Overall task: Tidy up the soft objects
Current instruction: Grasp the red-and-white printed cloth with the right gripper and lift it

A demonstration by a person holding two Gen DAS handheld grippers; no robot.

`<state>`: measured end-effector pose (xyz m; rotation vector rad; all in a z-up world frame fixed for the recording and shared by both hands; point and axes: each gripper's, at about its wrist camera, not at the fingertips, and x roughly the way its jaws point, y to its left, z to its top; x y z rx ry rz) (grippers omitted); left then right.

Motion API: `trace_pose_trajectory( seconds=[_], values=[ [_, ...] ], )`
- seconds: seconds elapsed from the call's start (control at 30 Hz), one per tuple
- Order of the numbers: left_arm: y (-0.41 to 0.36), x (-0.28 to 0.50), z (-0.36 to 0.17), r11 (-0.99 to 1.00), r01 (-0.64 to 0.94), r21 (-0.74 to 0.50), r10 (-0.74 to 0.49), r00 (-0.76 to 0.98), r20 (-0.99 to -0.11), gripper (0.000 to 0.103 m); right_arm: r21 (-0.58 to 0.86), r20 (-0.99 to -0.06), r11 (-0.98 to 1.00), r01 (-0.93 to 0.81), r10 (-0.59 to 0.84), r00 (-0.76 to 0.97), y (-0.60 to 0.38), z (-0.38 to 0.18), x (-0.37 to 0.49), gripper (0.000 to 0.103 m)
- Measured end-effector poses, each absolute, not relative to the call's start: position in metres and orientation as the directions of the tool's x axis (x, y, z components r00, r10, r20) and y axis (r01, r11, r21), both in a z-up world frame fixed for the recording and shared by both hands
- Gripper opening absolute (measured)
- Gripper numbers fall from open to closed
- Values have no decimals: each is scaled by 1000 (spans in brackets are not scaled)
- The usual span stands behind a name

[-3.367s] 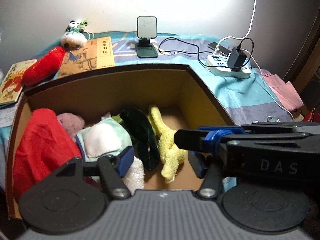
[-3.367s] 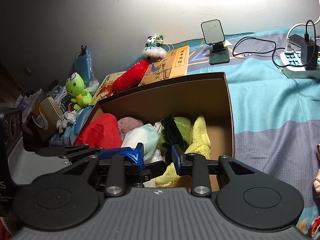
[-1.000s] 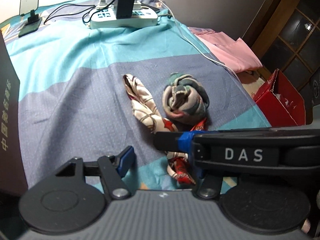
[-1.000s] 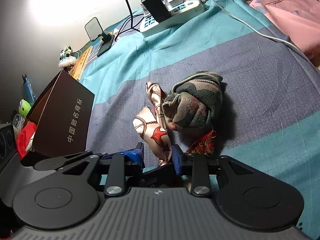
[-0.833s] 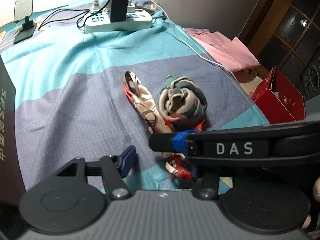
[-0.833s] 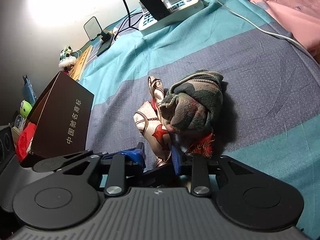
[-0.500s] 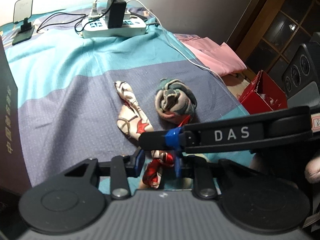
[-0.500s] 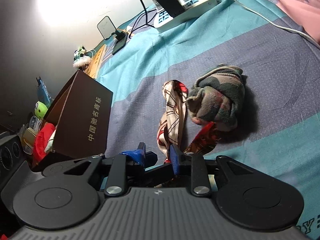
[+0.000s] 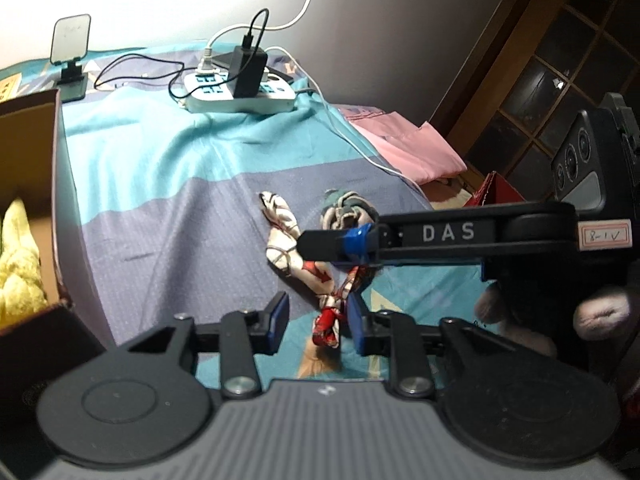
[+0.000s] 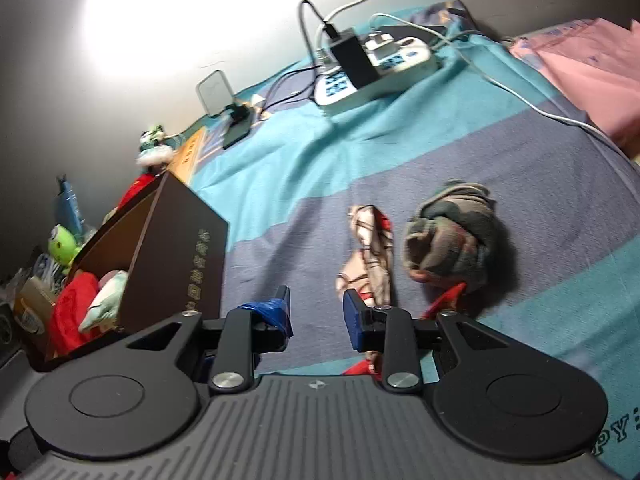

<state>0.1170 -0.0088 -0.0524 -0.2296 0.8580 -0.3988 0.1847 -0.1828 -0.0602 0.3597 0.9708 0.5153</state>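
Note:
A patterned scarf (image 9: 284, 248) (image 10: 372, 248) lies on the striped bedsheet beside a rolled dark camouflage cloth (image 9: 348, 208) (image 10: 448, 244). My left gripper (image 9: 317, 320) hovers over the scarf's red end, which shows between the opening jaws close to the right-hand finger; the pads do not press it. My right gripper (image 10: 317, 314) is also opening, with only bedsheet in its gap and the scarf just past its right finger. In the left wrist view its taped finger (image 9: 340, 242) crosses over both cloths. A brown box (image 10: 176, 248) (image 9: 28, 128) stands at the left.
The box holds a yellow towel (image 9: 16, 264) and a red cloth (image 10: 72, 312). A power strip (image 9: 240, 92) with cables and a phone stand (image 9: 72, 52) sit at the back. Pink fabric (image 9: 404, 144) and a red carton (image 9: 500, 192) lie right. A fuzzy-sleeved hand (image 9: 600, 316) holds the right gripper.
The left jaws were narrow around the scarf's red end and now stand wider. Both grippers have drawn back and up, and the box has come into the left wrist view.

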Motion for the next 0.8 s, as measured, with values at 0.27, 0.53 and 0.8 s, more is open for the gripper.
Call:
trace_pose_trajectory(
  seconds=[0.27,0.53,0.8],
  values=[
    [-28,142,-83,897,268,-353,-443,533,-721,52,572,-698,813,-111,553,455,-203,-78,194,13],
    [-45,177,-102,912,227,-341,-410,525,-746,43,610,-699,786,-103,595,397,-208,-101,216,14],
    [-41,186,-103,909,187,-372,-412,530,-741,7,701,-645,702,-126,700,307,-210,-116,226,9]
  ],
)
